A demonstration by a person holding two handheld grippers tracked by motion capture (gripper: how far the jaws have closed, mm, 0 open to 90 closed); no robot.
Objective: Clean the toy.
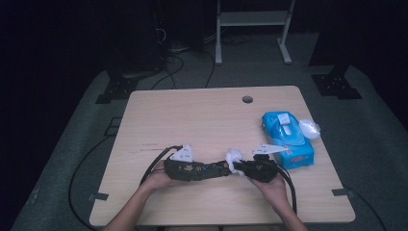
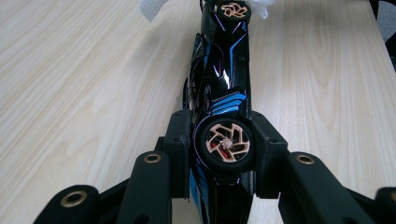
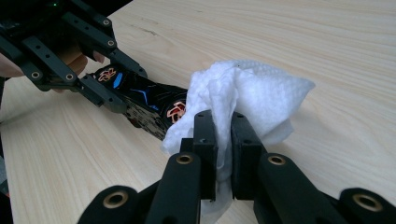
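Blue cardboard tissue box [image 1: 287, 140], with a white tissue sticking out of its top, sits on my right side of the pale wooden table [image 1: 202, 115], just beyond my right hand, and a crumpled clear plastic wrapper [image 1: 309, 128] lies against its far edge. I see a round cable hole [image 1: 247, 99] near the table's far edge. Nothing stands between my two grippers apart from what they hold.

My left gripper [image 2: 223, 154] is clamped across the black toy racing car with blue stripes and copper-coloured wheels [image 2: 223, 88], its pads pressing either side of the car at one wheel; the car points away toward my other hand, low over the table's near middle. My right gripper [image 3: 223, 140] has its jaws nearly together, pinching a crumpled white paper tissue [image 3: 252, 93] that touches the car's far end.
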